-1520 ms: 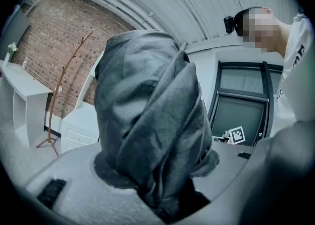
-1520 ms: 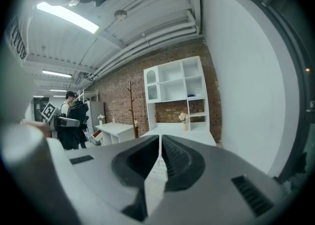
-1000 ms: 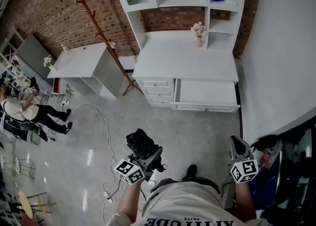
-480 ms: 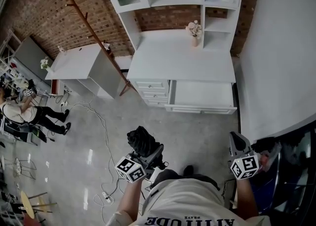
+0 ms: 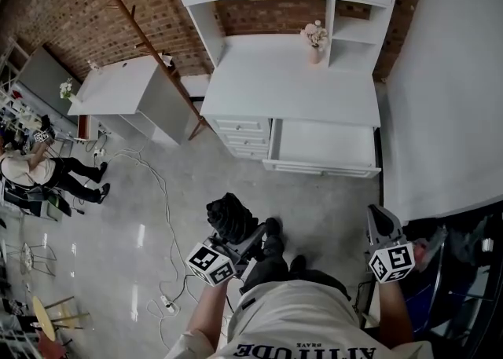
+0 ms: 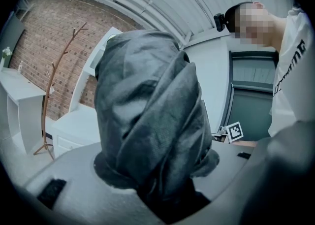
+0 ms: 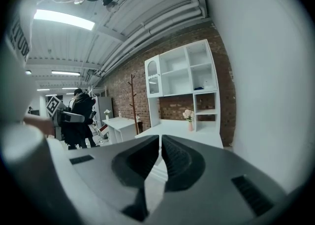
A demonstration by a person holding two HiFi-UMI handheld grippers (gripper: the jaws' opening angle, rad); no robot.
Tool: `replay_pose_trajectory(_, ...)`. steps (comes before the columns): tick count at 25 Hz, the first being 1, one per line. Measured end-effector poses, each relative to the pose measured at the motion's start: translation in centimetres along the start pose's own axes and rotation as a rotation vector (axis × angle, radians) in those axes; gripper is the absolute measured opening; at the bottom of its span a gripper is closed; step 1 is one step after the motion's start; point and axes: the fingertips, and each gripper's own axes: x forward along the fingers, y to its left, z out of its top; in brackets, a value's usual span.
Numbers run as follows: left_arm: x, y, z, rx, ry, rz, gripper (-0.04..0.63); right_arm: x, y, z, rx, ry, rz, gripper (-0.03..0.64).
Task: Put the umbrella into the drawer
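Observation:
A folded black umbrella is clamped in my left gripper, low in the head view and left of the middle. In the left gripper view its dark grey fabric bulges up out of the jaws and hides most of what lies ahead. The left gripper is shut on it. My right gripper hangs at the lower right, its jaws together and empty. Ahead stands a white cabinet with one wide drawer pulled out, its inside bare.
Three small shut drawers sit left of the open one. A vase of flowers stands on the cabinet top. A wooden coat rack leans by a white desk. Cables trail across the floor. A white wall runs along the right.
The person has stepped toward the cabinet; a shoe now shows beside the left gripper. Both grippers came along, the umbrella still held in the left one.

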Motion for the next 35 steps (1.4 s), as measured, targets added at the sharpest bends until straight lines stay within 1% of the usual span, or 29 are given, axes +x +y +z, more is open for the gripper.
replay_pose_trajectory(4,1.3,1.4,0.4,-0.001,-0.006,-0.034,0.253,1.9,0.3,-0.1,-0.003,0.007,-0.005,0.035)
replay_pose_trajectory(9,3.5,4.5,2.1,-0.01,-0.012,-0.055,0.253,4.6,0.1,1.2,-0.014,0.012,-0.027,0.035)
replay_pose_trajectory(14,5.9,8.2,4.1,-0.06,-0.053,-0.044,0.253,7.9,-0.6,1.2,0.007,0.038,-0.062,0.035)
replay_pose_trajectory(20,9.7,12.3,5.3,-0.078,-0.028,-0.094,0.253,11.6,-0.9,2.0,0.026,0.071,-0.103,0.035)
replay_pose_trajectory(24,12.0,14.9,6.4,-0.076,-0.021,-0.1,0.253,13.5,-1.1,2.3,0.039,0.099,-0.142,0.035)
replay_pose_trajectory(27,13.6,17.1,6.2,-0.071,0.008,-0.12,0.253,15.1,-1.7,2.3,0.043,0.113,-0.17,0.035)
replay_pose_trajectory(29,14.6,18.4,6.2,-0.086,0.024,-0.13,0.253,16.2,-2.2,2.2,0.047,0.122,-0.192,0.035)
replay_pose_trajectory(35,16.9,21.4,6.0,-0.106,0.04,-0.142,0.253,18.4,-2.9,1.4,0.075,0.149,-0.243,0.035)
